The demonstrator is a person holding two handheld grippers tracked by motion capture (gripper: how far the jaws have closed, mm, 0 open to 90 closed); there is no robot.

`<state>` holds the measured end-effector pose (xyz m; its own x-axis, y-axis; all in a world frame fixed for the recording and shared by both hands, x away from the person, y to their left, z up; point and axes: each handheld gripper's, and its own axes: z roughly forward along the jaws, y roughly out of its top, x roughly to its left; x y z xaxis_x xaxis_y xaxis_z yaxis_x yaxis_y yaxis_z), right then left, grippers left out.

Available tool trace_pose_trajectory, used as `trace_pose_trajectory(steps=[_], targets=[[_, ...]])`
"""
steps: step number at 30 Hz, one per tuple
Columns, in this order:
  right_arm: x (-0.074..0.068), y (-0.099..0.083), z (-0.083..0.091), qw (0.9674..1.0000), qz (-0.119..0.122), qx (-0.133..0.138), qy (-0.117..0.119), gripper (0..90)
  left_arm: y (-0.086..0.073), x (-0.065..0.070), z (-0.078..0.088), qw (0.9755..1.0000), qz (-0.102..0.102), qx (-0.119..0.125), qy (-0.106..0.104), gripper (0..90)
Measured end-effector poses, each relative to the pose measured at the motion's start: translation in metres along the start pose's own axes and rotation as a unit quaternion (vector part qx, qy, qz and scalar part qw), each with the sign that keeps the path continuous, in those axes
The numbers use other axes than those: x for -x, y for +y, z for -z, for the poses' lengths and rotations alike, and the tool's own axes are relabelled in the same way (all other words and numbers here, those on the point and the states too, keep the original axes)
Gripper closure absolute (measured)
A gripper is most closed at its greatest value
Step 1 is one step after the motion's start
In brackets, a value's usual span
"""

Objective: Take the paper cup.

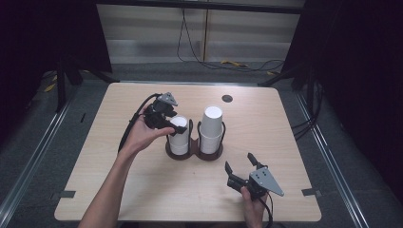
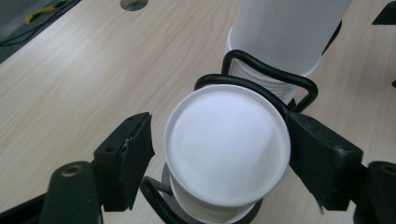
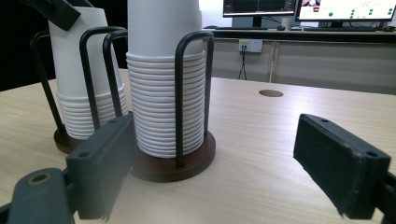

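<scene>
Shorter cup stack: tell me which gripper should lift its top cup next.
Left. The left gripper already straddles the top of the shorter cup stack, one pad touching its rim and the other just short. The right gripper rests open on the table, well apart from the cup holder.

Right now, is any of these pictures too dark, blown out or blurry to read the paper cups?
High view: dark surround, light wooden table evenly lit, shorter stack of white paper cups readable. Left gripper view: top cup base nearly featureless white, left claw sharp. Right gripper view: taller white cup stack crisp, right claw's pads soft, monitors glaring.
</scene>
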<state>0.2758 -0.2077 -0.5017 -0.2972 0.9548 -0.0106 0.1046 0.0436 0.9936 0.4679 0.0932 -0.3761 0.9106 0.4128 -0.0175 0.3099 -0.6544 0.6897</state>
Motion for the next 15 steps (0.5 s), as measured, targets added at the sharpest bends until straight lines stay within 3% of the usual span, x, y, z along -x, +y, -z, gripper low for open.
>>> trace_pose_trajectory(steps=[12, 15], targets=[[-0.0001, 0.0000, 0.0001, 1.0000, 0.003, 0.000, 0.001, 13.3, 0.0037, 0.0045, -0.0056, 0.9996, -0.010, -0.027, 0.005, 24.1], [-0.0001, 0.0000, 0.0001, 1.0000, 0.003, 0.000, 0.002, 13.3, 0.0034, 0.0031, -0.0073, 0.9995, -0.003, -0.030, 0.008, 24.4]])
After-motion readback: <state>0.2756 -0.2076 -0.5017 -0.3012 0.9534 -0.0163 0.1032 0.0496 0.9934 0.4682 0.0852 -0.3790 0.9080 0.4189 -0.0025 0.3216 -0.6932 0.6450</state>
